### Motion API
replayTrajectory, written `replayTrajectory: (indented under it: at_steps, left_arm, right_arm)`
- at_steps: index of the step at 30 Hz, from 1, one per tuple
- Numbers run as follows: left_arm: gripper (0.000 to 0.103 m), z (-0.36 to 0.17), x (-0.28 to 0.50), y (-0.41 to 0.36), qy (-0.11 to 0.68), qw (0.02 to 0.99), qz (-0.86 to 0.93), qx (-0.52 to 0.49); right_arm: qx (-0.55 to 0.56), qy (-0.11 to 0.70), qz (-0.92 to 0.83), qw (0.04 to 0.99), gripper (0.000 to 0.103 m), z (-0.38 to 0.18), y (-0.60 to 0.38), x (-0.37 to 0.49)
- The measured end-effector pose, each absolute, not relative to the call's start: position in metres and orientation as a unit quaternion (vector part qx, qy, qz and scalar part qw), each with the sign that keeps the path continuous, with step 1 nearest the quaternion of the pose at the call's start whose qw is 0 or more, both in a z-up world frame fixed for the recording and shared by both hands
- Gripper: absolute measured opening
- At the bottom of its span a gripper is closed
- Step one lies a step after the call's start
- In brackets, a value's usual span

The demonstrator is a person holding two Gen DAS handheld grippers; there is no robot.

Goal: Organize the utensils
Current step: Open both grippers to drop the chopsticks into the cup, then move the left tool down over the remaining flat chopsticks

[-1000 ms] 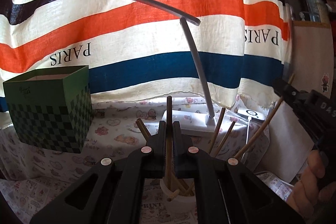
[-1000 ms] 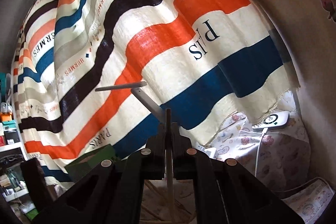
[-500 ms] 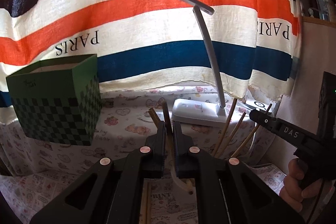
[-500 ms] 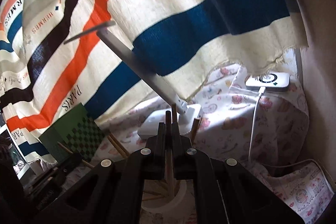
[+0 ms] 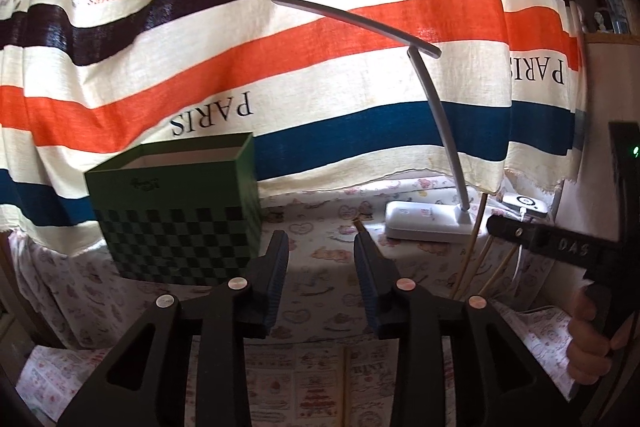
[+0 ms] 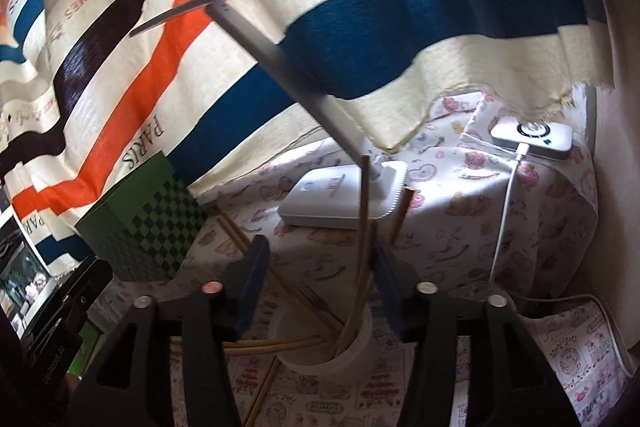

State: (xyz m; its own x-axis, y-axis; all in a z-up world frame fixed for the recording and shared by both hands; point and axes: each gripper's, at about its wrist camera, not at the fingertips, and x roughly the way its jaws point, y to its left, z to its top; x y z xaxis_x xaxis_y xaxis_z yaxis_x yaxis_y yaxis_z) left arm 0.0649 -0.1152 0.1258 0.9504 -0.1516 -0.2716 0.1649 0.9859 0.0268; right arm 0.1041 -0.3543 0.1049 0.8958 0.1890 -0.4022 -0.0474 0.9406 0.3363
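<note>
- The left gripper (image 5: 322, 247) stands with its two jaws apart; they have just been opening, and nothing is between them now.
- Under this gripper one chopstick (image 5: 345, 383) lies flat on the printed tablecloth (image 5: 320, 215), seen at the bottom of the left wrist view.
- The right gripper (image 6: 320, 255) also has its jaws apart, wider, and they too have just been opening. One upright chopstick (image 6: 363, 219) stands in the gap between them, but the pads do not press on it.
- This chopstick stands in a white cup (image 6: 352, 351), directly under the right gripper, near the front of the table.
- In the cup I count about four chopsticks: the upright one, one shorter stick (image 6: 400, 213) leaning to the right, and two sticks (image 6: 256, 255) leaning left toward the green box. The exact number at the bottom of the cup I cannot tell.
- More sticks lie on the cloth beside the cup: two (image 6: 248, 345) flat on its left side and one (image 6: 264, 387) going toward the lower edge.
- There is one green checked box (image 5: 176, 211), open on top, at the left back of the table.
- There is one white desk lamp (image 5: 424, 223) behind the cup, and one small white device (image 6: 532, 139) with a cable in the right back corner.
- One striped cloth (image 5: 280, 67) hangs behind all.
- A hand (image 5: 592, 339) holds the right gripper's handle, seen at the right edge of the left wrist view.
</note>
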Motion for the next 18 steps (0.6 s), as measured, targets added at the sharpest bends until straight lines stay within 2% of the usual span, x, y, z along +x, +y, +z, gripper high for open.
replayTrajectory:
  at_steps: [2,7,10,14,18]
  left_arm:
    - [0.04,0.128,0.059,-0.109,0.128,0.989,-0.073,0.034]
    - [0.061,0.144,0.032,-0.089,0.087,0.994,-0.056,0.038]
    - [0.062,0.151,0.014,-0.08,0.07,0.994,-0.062,0.05]
    - [0.064,0.15,-0.005,-0.066,0.062,0.995,-0.065,0.05]
    - [0.074,0.142,-0.017,-0.055,0.054,0.996,-0.054,0.048]
  right_arm:
    - [0.153,0.207,0.058,0.965,0.063,0.112,-0.349,0.097]
    - [0.123,0.177,0.076,0.973,0.073,0.132,-0.328,0.072]
    - [0.106,0.155,0.078,0.979,0.081,0.142,-0.316,0.054]
    - [0.098,0.148,0.08,0.981,0.081,0.144,-0.307,0.034]
    - [0.086,0.144,0.071,0.983,0.081,0.142,-0.299,0.014]
